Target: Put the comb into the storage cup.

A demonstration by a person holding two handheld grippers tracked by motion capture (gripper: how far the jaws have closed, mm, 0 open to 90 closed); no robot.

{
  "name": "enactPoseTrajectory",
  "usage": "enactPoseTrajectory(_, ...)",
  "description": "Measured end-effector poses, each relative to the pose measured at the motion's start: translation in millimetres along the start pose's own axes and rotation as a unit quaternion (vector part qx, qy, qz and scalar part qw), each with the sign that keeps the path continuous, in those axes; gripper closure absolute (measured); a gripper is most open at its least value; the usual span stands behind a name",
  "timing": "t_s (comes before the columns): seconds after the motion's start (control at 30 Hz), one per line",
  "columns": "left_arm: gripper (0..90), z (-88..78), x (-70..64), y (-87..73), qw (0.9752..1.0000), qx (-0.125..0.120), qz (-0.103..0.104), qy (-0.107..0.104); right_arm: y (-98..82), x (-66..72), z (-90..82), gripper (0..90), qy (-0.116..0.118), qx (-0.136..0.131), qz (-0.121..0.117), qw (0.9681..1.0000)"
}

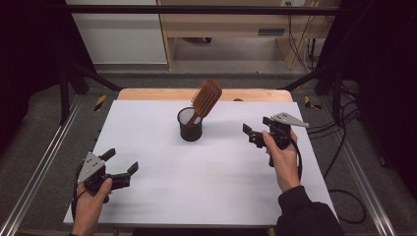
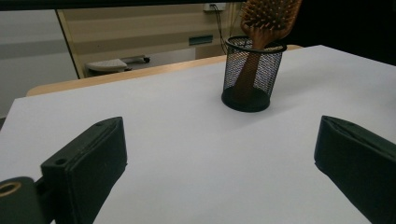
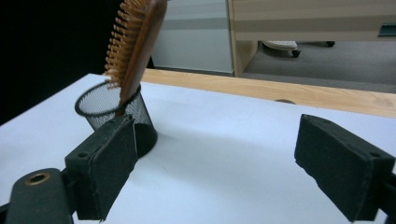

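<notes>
Both grippers hang over the white table top with their jaws spread wide and nothing between them. In the high view the left gripper sits in the lower left of the frame, held in a hand that comes in from the bottom edge. The right gripper sits right of centre, gripped by the other hand in a dark sleeve. Each is well apart from the cup.

A black wire-mesh cup stands upright a little above the middle of the high view, near the far edge of the white surface. A wooden paddle hairbrush stands in it handle down, its bristled head leaning toward the upper right, above the rim.

In the left gripper view the two black jaws rise at the lower corners, and the mesh cup with the hairbrush stands in the upper right. In the right gripper view the mesh cup lies at the left, partly behind the nearer jaw, and the hairbrush tilts up to the top edge, its bristles facing left.
</notes>
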State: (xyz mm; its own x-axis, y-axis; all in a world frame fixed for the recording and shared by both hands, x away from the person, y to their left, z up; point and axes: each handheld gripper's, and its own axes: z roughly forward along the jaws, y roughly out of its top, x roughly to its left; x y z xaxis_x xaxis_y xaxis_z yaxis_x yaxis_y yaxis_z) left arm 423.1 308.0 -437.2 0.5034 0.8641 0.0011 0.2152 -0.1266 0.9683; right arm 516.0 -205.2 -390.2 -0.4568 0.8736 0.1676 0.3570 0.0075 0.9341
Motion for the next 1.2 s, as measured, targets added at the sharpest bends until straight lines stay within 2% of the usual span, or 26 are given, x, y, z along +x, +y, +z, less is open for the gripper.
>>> enactPoseTrajectory(0.3,2.5,-8.7,14.6,-2.0,0.9997,-0.018,-0.009,0.010,-38.9,-13.8,-34.2,8.0,-0.028,-0.021,-0.020,0.9992)
enactPoseTrajectory(0.47,2.5,-14.5,21.5,-3.2,0.9993,-0.032,-0.016,0.013,-58.2,-15.7,-51.8,6.6,-0.032,-0.037,-0.037,0.9981)
enactPoseTrajectory(0.63,2.5,-19.0,24.6,-3.8,0.9988,-0.040,-0.022,0.016,-70.7,-15.6,-65.9,6.0,-0.028,-0.049,-0.050,0.9972)
enactPoseTrajectory(0.83,2.5,-24.3,25.2,-4.7,0.9986,-0.048,-0.022,0.008,-82.5,-14.0,-78.2,5.3,-0.015,-0.056,-0.068,0.9960)
enactPoseTrajectory(1.03,2.4,-28.3,24.7,-6.0,0.9982,-0.056,-0.024,0.002,-94.0,-18.2,-84.2,5.3,-0.012,-0.059,-0.071,0.9957)
enactPoseTrajectory(1.2,2.4,-28.9,22.9,-5.1,0.9979,-0.061,-0.020,-0.004,-98.1,-17.3,-85.1,5.2,-0.008,-0.060,-0.086,0.9944)
